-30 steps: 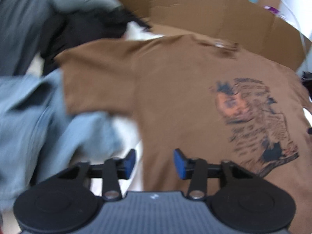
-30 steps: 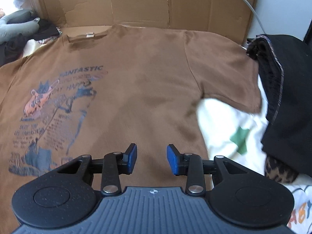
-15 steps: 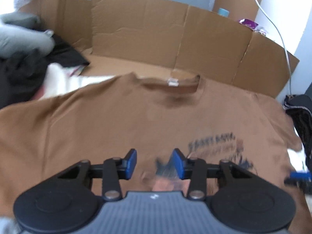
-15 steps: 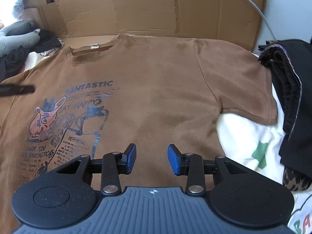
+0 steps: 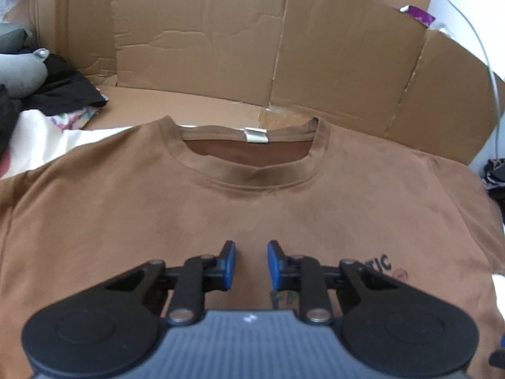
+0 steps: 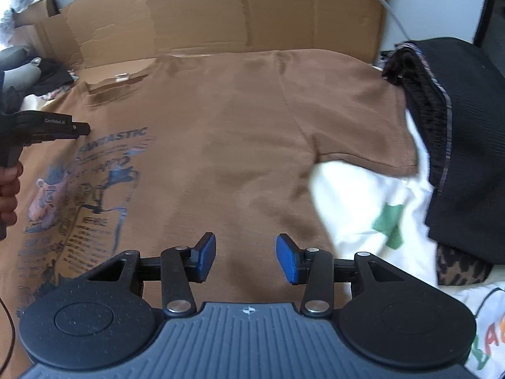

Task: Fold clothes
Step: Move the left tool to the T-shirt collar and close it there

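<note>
A brown T-shirt (image 5: 132, 218) (image 6: 227, 145) with a blue and orange print (image 6: 79, 195) lies spread flat, front up, its collar (image 5: 252, 170) pointing toward the cardboard. My left gripper (image 5: 251, 263) hovers over the chest just below the collar, open, nothing between its blue pads. My right gripper (image 6: 245, 257) is open over the shirt's lower middle, near the right sleeve (image 6: 356, 126). In the right wrist view the left gripper's body (image 6: 41, 126) and the hand (image 6: 8, 189) holding it show at the left edge.
Cardboard walls (image 5: 284, 63) (image 6: 252, 9) stand behind the shirt. A stack of dark folded clothes (image 6: 457, 145) sits at the right over white printed fabric (image 6: 378, 208). Grey and black garments (image 5: 38, 85) are piled at the far left. A white cable (image 5: 486, 63) hangs at the right.
My left gripper has swung from the left sleeve side to the middle, now facing the collar from close by. My right gripper's jaws have opened wider and it shifted slightly.
</note>
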Demonstrator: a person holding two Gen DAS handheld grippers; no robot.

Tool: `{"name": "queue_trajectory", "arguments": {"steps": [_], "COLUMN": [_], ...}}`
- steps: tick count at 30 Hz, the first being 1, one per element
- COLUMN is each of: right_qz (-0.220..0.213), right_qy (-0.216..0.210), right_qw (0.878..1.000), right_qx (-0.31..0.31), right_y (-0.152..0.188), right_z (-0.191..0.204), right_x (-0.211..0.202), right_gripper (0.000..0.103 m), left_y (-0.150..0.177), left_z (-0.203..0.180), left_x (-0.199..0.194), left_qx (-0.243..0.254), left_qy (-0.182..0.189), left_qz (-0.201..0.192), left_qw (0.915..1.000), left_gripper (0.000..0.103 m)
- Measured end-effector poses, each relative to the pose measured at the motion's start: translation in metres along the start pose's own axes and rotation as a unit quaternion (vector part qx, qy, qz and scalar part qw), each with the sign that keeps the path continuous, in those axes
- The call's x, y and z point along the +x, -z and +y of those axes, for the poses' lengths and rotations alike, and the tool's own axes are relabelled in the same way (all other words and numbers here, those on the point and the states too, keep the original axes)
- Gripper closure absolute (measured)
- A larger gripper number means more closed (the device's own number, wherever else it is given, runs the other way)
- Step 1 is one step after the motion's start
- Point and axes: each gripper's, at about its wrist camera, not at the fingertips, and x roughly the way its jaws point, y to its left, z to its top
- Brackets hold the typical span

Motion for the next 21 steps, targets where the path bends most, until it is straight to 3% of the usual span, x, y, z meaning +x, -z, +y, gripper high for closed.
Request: {"name": "queue_trajectory", "arguments": {"steps": [6, 16, 21], "right_qz": [0.001, 0.001, -0.006], "right_qy": [0.020, 0.021, 0.015], "right_qw": [1.000, 1.000, 0.999], "right_qx": [0.022, 0.022, 0.028], "right_y": [0.003, 0.008, 0.007], "right_z": [-0.023, -0.035, -0.040], "right_x": [-0.001, -0.005, -0.010], "right_gripper": [0.053, 0.053, 0.051], "left_y": [-0.014, -0.038, -0.049], "left_z": [-0.008, -0.012, -0.014], "left_x": [0.030, 0.056, 0.048], "left_qx": [0.006, 0.016, 0.024], "left_qy": [-0.020, -0.039, -0.049], "left_qz": [-0.013, -0.024, -0.027], "left_qw": [0.9997, 0.9988, 0.9982], "left_gripper": [0.097, 0.098, 0.095]}}
